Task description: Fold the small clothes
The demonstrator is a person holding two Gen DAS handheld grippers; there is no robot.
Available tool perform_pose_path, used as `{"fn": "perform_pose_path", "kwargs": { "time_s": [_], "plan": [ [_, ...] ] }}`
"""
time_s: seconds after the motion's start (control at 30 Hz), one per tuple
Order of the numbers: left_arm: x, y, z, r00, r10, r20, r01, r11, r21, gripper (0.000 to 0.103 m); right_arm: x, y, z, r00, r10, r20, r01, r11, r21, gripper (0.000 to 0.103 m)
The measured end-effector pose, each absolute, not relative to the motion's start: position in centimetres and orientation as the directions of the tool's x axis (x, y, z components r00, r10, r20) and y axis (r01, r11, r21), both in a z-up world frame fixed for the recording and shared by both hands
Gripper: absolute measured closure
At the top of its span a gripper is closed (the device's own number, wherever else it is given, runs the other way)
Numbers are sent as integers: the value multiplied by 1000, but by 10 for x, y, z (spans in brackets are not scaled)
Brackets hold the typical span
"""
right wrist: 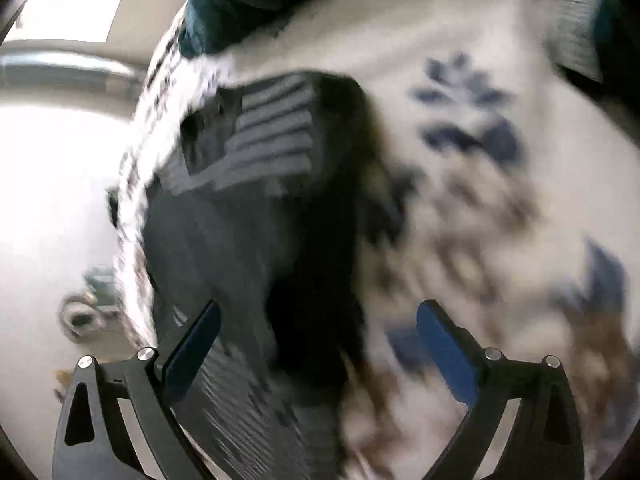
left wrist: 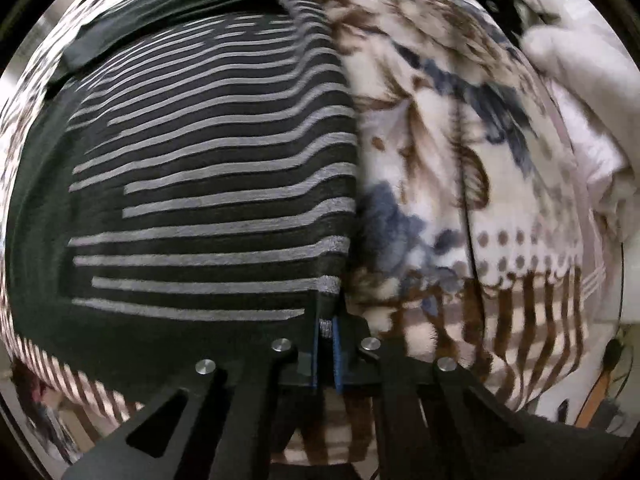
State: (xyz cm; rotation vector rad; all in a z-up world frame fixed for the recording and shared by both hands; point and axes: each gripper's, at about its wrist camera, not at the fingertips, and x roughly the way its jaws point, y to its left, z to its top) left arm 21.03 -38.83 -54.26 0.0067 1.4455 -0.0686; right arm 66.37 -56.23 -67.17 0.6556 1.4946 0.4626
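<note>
A cream blanket with brown and blue patterning carries the black grey-striped garment. The left tool is clamped on the garment's near corner edge. The right tool hovers spread wide above the blurred garment. No writing is legible.

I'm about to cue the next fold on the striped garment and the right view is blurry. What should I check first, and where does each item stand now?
1. Left gripper pinched on the striped garment's edge: ok, fabric sits between the blue pads.
2. Right gripper free to take a second hold: ok, jaws wide apart, nothing between them.
3. Right gripper lined up on the garment's edge: cannot tell, the view is motion-blurred.
4. Garment lying flat: not ok, its stripes ripple near the right-hand edge.
5. Patterned blanket not caught in the left pinch: cannot tell.
</note>
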Motion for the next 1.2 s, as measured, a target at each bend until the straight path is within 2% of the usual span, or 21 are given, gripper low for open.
{"fn": "perform_pose_path", "kwargs": {
  "time_s": [0.13,0.17,0.2,0.23,0.27,0.37,0.67,0.9,1.03,1.2],
  "plan": [
    [216,-357,-531,129,-47,-991,-94,994,-59,100,702,-544,-697,10,690,-723,178,711,681,4],
    [218,-349,-528,136,-42,-990,-110,992,-57,100,705,-540,-697,11,687,-727,182,713,677,10],
    [219,-342,-524,148,-33,-988,-131,990,-53,100,706,-537,-695,14,678,-735,178,722,669,22],
    [219,-336,-520,155,-29,-988,-140,989,-51,100,707,-533,-693,-3,631,-776,176,764,620,61],
    [216,-330,-516,162,-24,-987,-150,987,-49,100,706,-531,-692,-13,610,-792,172,782,600,84],
    [213,-312,-500,194,-23,-981,-196,979,-61,100,706,-523,-674,2,597,-802,139,794,592,87],
    [192,-233,-422,340,4,-941,-313,943,-109,100,715,-467,-583,8,556,-831,13,831,556,89],
    [187,-137,-423,357,5,-934,-432,887,-160,100,732,-348,-526,-3,503,-864,-71,862,502,89],
    [179,-77,-440,336,20,-942,-479,864,-152,100,742,-258,-533,-15,519,-855,-64,853,519,89],
    [172,-3,-469,300,46,-953,-542,830,-131,100,750,-129,-582,-45,446,-894,-95,889,449,89]
  ]
}}
